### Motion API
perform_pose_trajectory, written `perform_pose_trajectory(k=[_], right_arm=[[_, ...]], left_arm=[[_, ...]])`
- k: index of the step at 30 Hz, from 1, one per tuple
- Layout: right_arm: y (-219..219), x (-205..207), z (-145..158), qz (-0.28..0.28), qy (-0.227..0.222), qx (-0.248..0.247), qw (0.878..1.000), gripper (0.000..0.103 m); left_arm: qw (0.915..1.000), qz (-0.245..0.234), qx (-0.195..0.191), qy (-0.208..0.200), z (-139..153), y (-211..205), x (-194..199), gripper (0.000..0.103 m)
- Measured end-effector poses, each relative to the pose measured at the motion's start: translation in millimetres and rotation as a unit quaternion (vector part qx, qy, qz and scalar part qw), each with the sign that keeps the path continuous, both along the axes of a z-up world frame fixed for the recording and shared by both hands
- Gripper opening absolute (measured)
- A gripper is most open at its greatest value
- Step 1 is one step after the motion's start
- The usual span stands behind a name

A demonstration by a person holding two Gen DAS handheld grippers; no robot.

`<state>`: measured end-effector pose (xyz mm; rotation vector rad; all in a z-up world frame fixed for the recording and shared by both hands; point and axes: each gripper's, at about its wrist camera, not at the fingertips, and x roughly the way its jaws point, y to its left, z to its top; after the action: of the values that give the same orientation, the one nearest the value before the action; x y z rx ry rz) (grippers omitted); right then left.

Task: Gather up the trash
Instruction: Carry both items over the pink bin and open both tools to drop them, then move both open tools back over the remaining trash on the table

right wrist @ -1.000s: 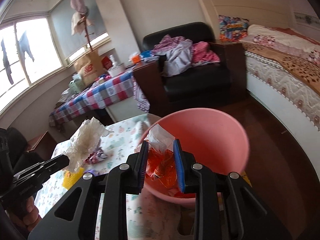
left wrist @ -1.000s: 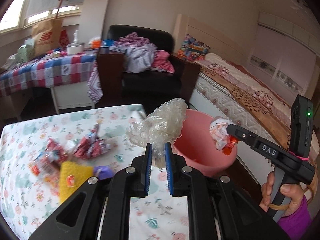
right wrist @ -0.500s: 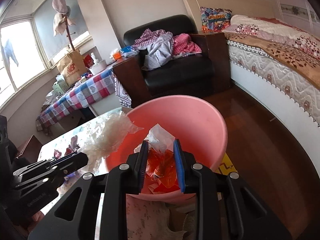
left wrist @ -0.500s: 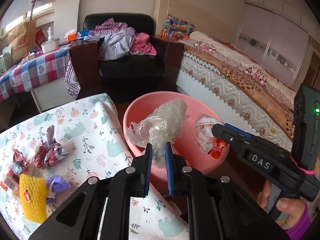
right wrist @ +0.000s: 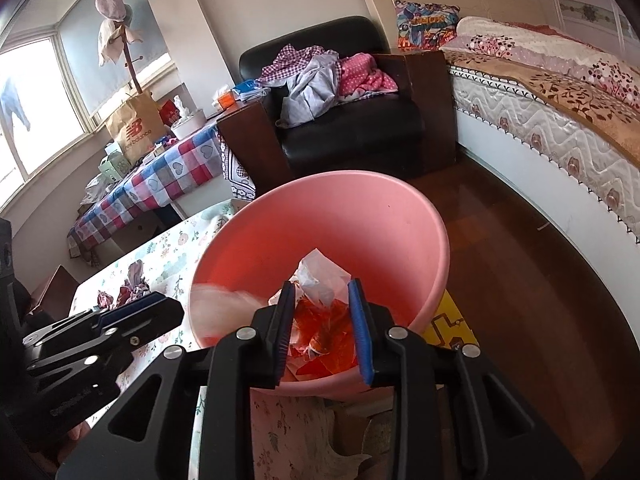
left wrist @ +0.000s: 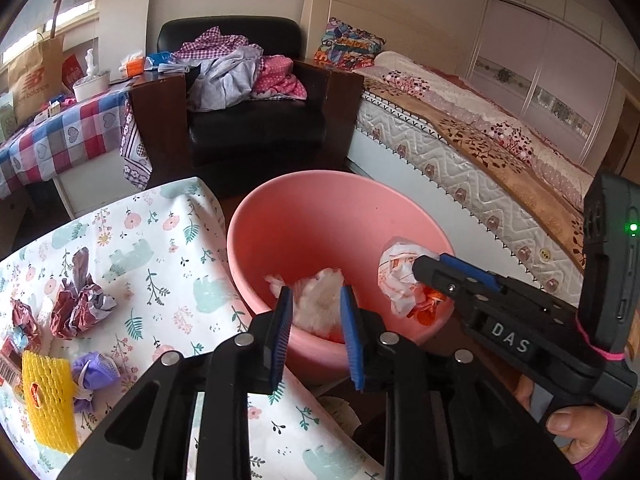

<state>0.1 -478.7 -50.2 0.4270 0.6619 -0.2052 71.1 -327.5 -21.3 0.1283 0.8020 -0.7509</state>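
Both grippers hang over the pink bin (left wrist: 320, 216), which stands just off the desk's (left wrist: 168, 248) right edge. The left gripper (left wrist: 316, 332) has just been opening; its jaws now stand apart, and the clear plastic bag (left wrist: 320, 300) lies loose in the bin beyond them, pressed by neither pad, so that piece looks delivered. The right gripper (right wrist: 322, 332) has its jaws clamped on a crumpled orange-and-white wrapper (right wrist: 320, 320), held low inside the bin's mouth and not yet let go; dropping it seems the step in hand. On the desk more trash is left: a crumpled red-and-silver wrapper (left wrist: 78, 308) toward the left edge, a smaller red crumple (left wrist: 24, 316) beside it, a yellow foam net (left wrist: 48, 400) and a purple wad (left wrist: 94, 376) near the front left corner, plus a barcoded scrap (left wrist: 8, 364) at the very edge. By my judgement the job is partway along: one piece in, one about to follow, about five to fetch.
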Motion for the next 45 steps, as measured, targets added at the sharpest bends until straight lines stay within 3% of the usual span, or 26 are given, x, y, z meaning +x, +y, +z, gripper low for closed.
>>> perform_pose_trajectory(k=[3,5,7,25,37,45], right_arm=[[0.4,-0.2,0.3,0.000,0.000,-0.001,1.000,0.031],[0.7,-1.5,1.5,-0.001,-0.005,-0.001,1.000,0.041],[0.8,-3.5,3.9,-0.005,-0.009,-0.005,1.000,0.043],[37.4,-10.6,29.2,0.039,-0.029,-0.030,0.998,0.043],[91.2,2.8,30.4,0.106,-0.028,-0.030,0.993,0.043],[125.7,15.3,20.5,0.146,-0.006,-0.032,0.989,0.043]], left_arm=[[1.0000,0.002,-0.007,-0.002,3.4,2.8,-3.1,0.034],[0.9999,0.004,-0.012,-0.002,5.4,5.0,-4.0,0.035],[0.9998,0.004,-0.017,-0.003,7.8,7.0,-5.9,0.037],[0.9978,0.037,-0.049,-0.025,29.7,55.8,-22.4,0.043],[0.9925,0.091,-0.046,-0.068,44.0,139.5,-30.3,0.046],[0.9813,0.180,-0.045,-0.049,32.1,227.8,-23.8,0.046]])
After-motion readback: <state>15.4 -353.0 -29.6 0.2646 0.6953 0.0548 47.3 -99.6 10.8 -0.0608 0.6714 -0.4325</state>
